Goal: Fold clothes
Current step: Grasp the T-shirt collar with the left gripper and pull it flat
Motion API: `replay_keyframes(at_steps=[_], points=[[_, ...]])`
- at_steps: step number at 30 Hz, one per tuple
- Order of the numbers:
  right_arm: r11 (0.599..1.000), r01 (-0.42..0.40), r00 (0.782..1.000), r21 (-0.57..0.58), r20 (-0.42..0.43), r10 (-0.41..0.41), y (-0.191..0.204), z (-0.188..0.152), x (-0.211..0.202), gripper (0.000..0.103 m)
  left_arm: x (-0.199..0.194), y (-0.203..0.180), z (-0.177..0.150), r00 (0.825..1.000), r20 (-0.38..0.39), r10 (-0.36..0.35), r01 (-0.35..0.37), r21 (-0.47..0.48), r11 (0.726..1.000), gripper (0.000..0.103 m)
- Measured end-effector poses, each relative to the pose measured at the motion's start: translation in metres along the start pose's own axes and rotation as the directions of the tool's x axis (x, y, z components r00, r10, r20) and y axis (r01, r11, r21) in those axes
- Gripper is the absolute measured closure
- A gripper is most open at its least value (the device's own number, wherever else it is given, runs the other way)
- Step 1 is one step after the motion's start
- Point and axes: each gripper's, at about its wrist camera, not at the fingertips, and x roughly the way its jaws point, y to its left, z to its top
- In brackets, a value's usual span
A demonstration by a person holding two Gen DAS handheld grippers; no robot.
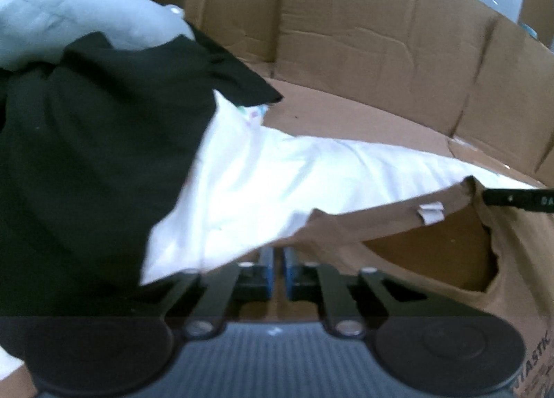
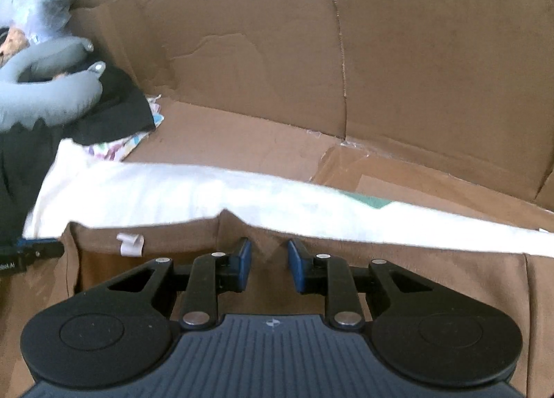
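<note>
A brown garment (image 1: 381, 224) with a white neck label (image 1: 431, 212) lies across the front of the left wrist view. Its neckline edge is lifted. My left gripper (image 1: 277, 254) is shut on that edge, its blue pads nearly touching and their tips hidden under the cloth. In the right wrist view the same brown garment (image 2: 173, 235) and label (image 2: 131, 244) lie just ahead. My right gripper (image 2: 270, 249) is open, its blue pads apart with brown fabric in the gap. A white garment (image 2: 207, 193) lies flat beyond the brown one.
A black garment (image 1: 86, 155) and a grey neck pillow (image 2: 45, 100) are piled at the left. Cardboard walls (image 2: 381, 51) ring the cardboard floor (image 1: 346, 114). A patterned cloth (image 2: 117, 148) peeks out under the black one. The other gripper's finger (image 1: 512, 199) enters at the right edge.
</note>
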Motion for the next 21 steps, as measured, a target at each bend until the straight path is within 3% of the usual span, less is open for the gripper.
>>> replay_keyframes(at_steps=[3, 9, 15, 17, 21], points=[[1.0, -0.009, 1.0, 0.02, 0.018, 0.009, -0.003, 0.004, -0.008, 0.072, -0.007, 0.003, 0.003, 0.999, 0.031, -0.039, 0.04, -0.028, 0.999, 0.095], [0.999, -0.033, 0.999, 0.021, 0.009, 0.033, -0.004, -0.009, -0.033, 0.071, -0.019, -0.013, 0.002, 0.993, 0.056, -0.101, 0.101, 0.014, 0.995, 0.095], [0.998, -0.059, 0.998, 0.013, 0.031, 0.058, 0.01, -0.032, -0.055, 0.069, -0.03, -0.034, -0.015, 0.989, 0.011, -0.147, 0.146, 0.048, 0.988, 0.091], [0.997, -0.071, 0.997, -0.013, 0.015, 0.071, 0.019, -0.041, -0.059, 0.069, -0.035, -0.039, -0.021, 0.988, 0.004, -0.155, 0.154, 0.043, 0.987, 0.088], [0.979, -0.107, 0.994, -0.173, -0.016, 0.106, 0.047, -0.055, -0.067, 0.069, -0.043, -0.051, -0.032, 0.983, -0.023, -0.181, 0.181, 0.026, 0.983, 0.086]])
